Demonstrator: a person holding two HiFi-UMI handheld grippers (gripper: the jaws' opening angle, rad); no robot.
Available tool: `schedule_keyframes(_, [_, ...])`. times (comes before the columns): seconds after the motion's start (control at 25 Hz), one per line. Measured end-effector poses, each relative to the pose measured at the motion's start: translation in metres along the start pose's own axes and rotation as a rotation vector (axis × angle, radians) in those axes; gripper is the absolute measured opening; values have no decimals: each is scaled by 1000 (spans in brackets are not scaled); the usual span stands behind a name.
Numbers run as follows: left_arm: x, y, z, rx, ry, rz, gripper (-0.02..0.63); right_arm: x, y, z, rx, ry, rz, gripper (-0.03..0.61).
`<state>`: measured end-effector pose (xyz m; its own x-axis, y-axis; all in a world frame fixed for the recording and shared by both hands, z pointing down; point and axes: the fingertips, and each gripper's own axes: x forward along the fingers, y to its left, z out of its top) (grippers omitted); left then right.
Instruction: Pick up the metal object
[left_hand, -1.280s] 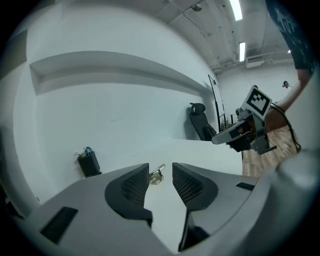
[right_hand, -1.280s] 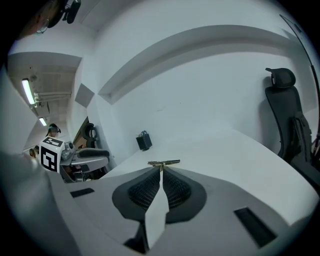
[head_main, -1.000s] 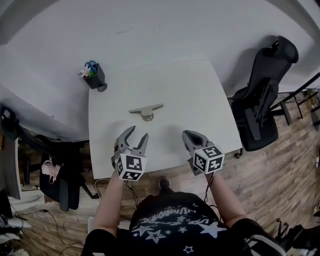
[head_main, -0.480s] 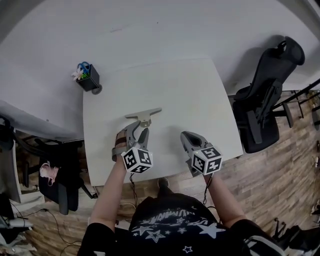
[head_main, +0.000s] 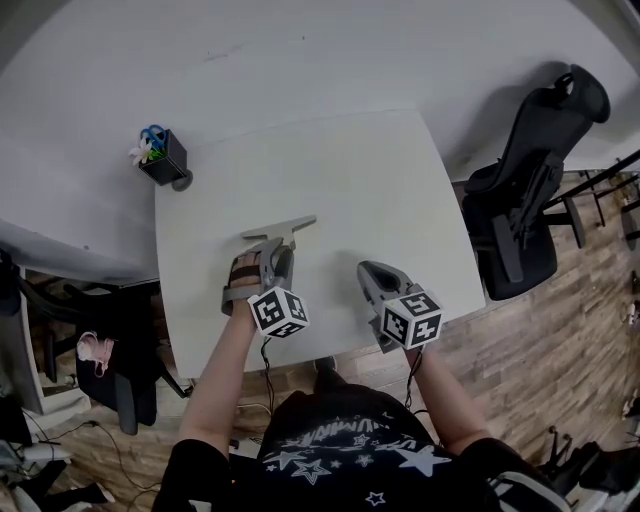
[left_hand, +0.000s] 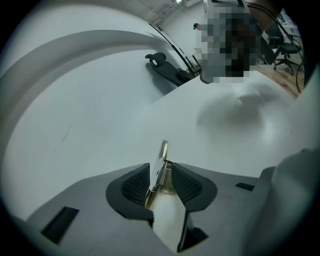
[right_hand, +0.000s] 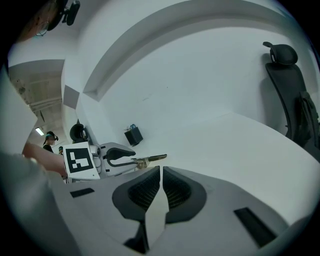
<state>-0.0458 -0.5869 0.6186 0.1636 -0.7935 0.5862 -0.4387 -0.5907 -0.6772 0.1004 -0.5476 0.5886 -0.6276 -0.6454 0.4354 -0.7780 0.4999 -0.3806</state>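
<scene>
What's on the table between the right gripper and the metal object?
Nothing. In the head view the stretch from the right gripper to the metal object is bare table; the right gripper view shows the same.

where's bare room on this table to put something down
Bare: the far right half of the table, and the strip between pen holder and metal piece. Crowded: the near edge, where the left claw, jaws just closing on the metal piece, sits beside the right claw.

My white table (head_main: 400, 190) stands against a white wall (head_main: 330, 50). A black office chair (head_main: 530, 190) stands at my right on wood floor (head_main: 570, 350). A pen pot (head_main: 163, 160) sits by the table's far left corner, and another dark chair (head_main: 125, 370) is at my left.
</scene>
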Motion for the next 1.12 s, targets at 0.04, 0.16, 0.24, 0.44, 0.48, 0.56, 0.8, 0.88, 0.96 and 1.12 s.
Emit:
schedule_keyframes(0.04, [2, 1, 0, 18, 6, 10, 138, 0, -1, 0, 2, 1, -2, 49])
schedule_keyframes(0.16, [8, 2, 1, 66, 21, 18, 83, -1, -5, -1, 9, 4, -8, 49])
schedule_keyframes(0.24, [11, 1, 1, 105, 38, 12, 80, -1, -6, 0, 13, 3, -9, 49])
schedule_keyframes(0.44, [13, 0, -2, 153, 75, 25, 58, -3, -5, -1, 22, -5, -9, 49])
schedule_keyframes(0.48, [13, 0, -1, 166, 77, 25, 55, -4, -6, -1, 25, -6, -9, 49])
schedule_keyframes(0.56, [11, 0, 2, 213, 75, 31, 44, -7, -6, -2, 28, -8, -10, 49])
schedule_keyframes(0.8, [-2, 13, 10, 208, 36, 43, 26, -14, -7, -3, 31, -17, -13, 49])
schedule_keyframes(0.88, [-10, 18, 13, 188, 24, 63, 26, -17, -5, -3, 28, -23, -13, 49])
schedule_keyframes(0.96, [-23, 21, 18, 159, 5, 81, 26, -23, -1, -1, 23, -35, -13, 49])
schedule_keyframes(1.12, [-54, 29, 26, 48, -49, 112, 26, -35, 12, 3, 12, -62, -15, 49])
